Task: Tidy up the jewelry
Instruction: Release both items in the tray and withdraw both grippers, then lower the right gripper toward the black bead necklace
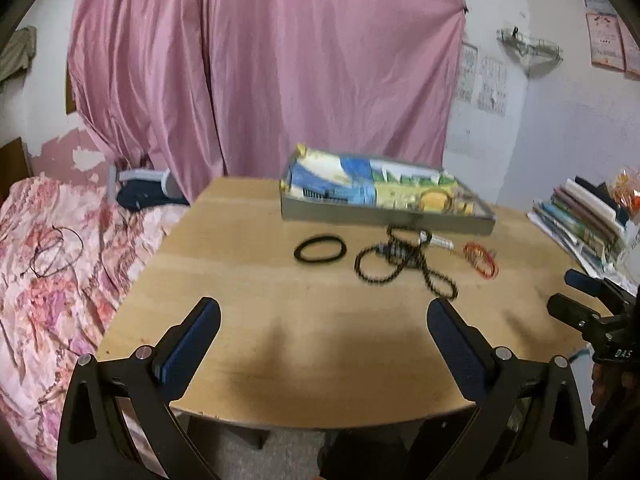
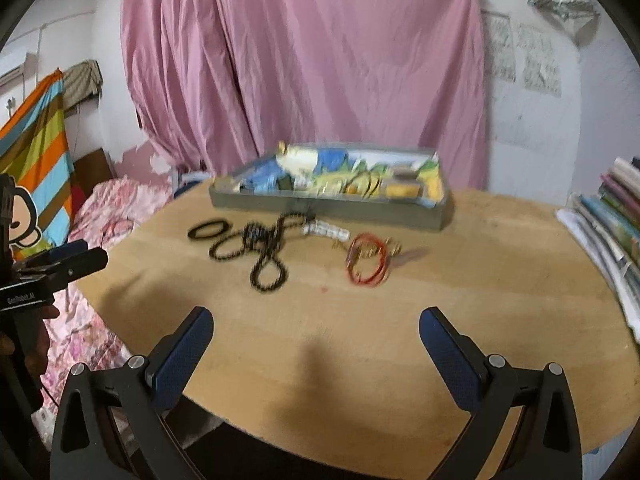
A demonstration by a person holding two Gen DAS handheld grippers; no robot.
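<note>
A grey tray (image 1: 372,218) (image 2: 320,206) lined with colourful paper stands at the far side of the wooden table (image 1: 280,320) (image 2: 440,300); a gold bangle lies inside it. In front of it lie a black band (image 1: 319,249) (image 2: 210,231), a black beaded necklace (image 1: 400,262) (image 2: 260,252), a white beaded piece (image 1: 436,242) (image 2: 326,232) and red rings (image 1: 482,264) (image 2: 368,266). My left gripper (image 1: 324,320) hovers open above the near table edge, nothing between its fingers. My right gripper (image 2: 316,328) is likewise open and empty, short of the jewelry.
A bed with pink floral sheets (image 1: 52,272) (image 2: 100,216) sits left of the table, with a dark cord (image 1: 52,252) on it. Stacked books (image 1: 584,220) (image 2: 612,224) stand at the right. A pink curtain (image 1: 260,72) hangs behind.
</note>
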